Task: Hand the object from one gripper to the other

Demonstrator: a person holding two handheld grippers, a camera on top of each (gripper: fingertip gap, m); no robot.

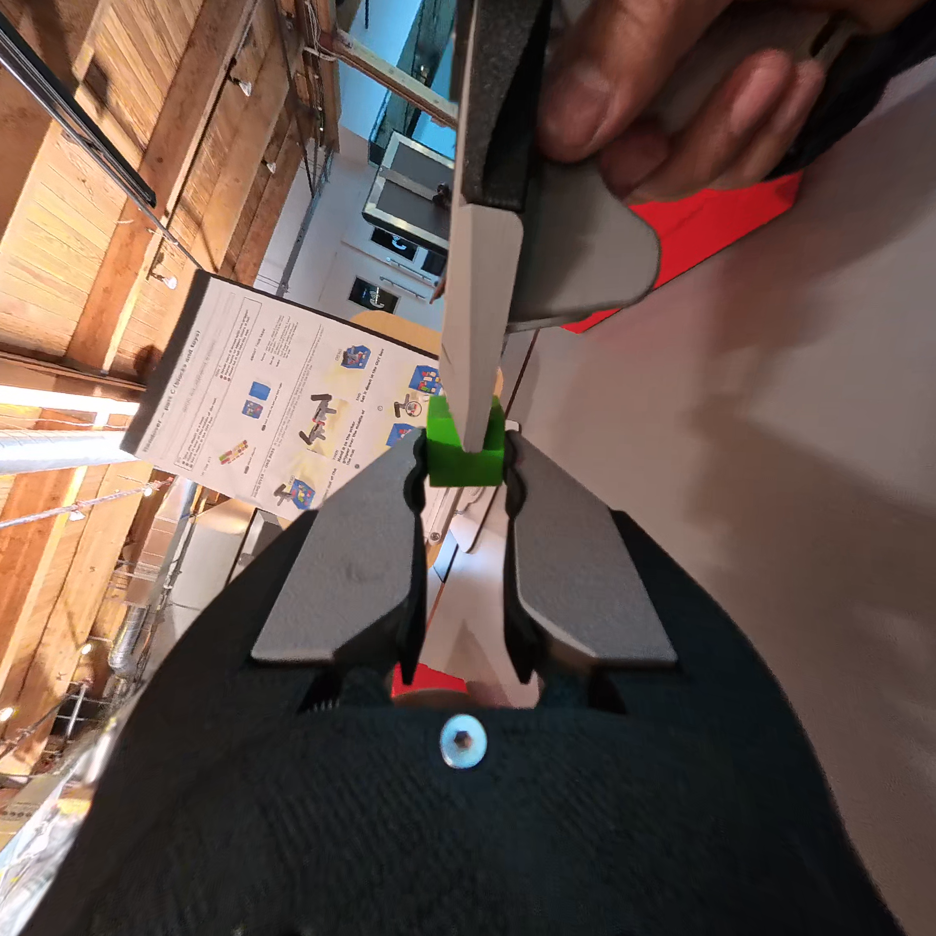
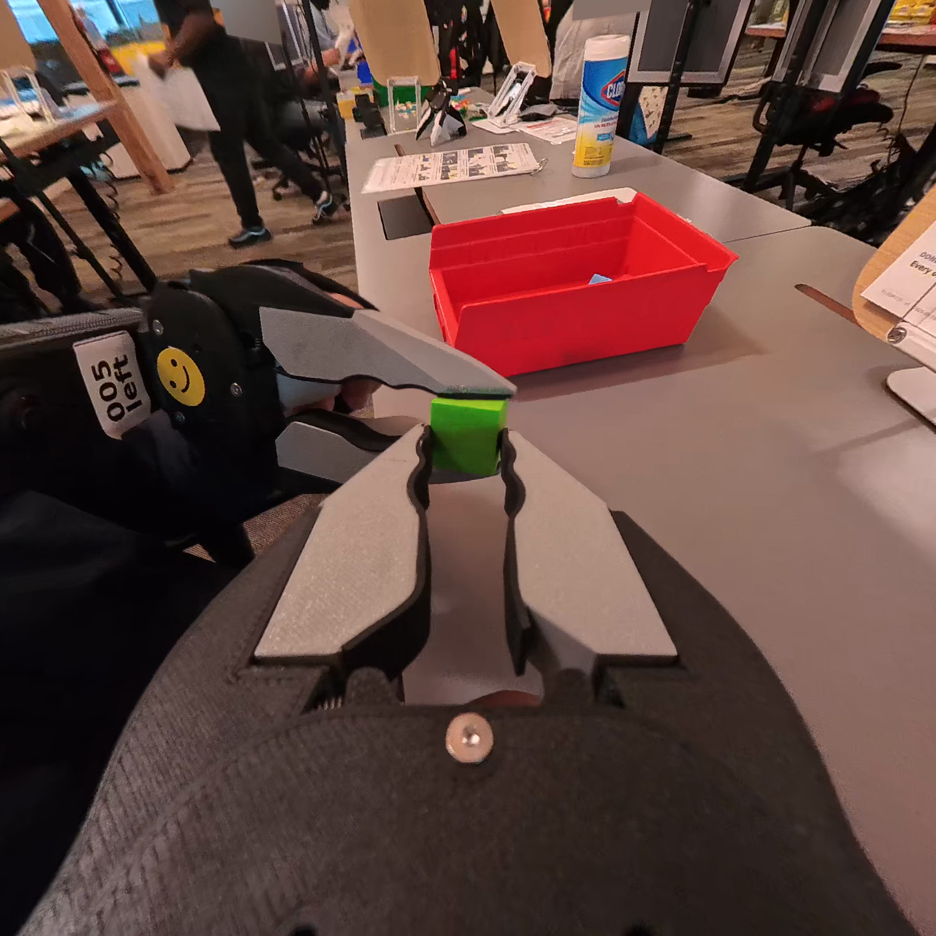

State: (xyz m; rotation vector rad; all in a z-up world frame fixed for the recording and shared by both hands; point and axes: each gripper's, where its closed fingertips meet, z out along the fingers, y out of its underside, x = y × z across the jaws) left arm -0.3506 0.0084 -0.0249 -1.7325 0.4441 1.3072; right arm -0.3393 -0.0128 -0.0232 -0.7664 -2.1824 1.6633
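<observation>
Risk of twisting the small green plastic block (image 2: pixel 466 438), pinched by both left gripper (image 1: pixel 463 458) and right gripper (image 2: pixel 465 451), if neither lets go.

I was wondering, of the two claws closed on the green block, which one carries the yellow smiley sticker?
The left claw, reaching in from the side with fingers above and below the green block; the right claw shows no sticker.

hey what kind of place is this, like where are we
Probably a shared workshop or lab for recording handling tasks: long grey tables, a printed instruction sheet, a red bin, monitor stands and office chairs on carpet.
</observation>
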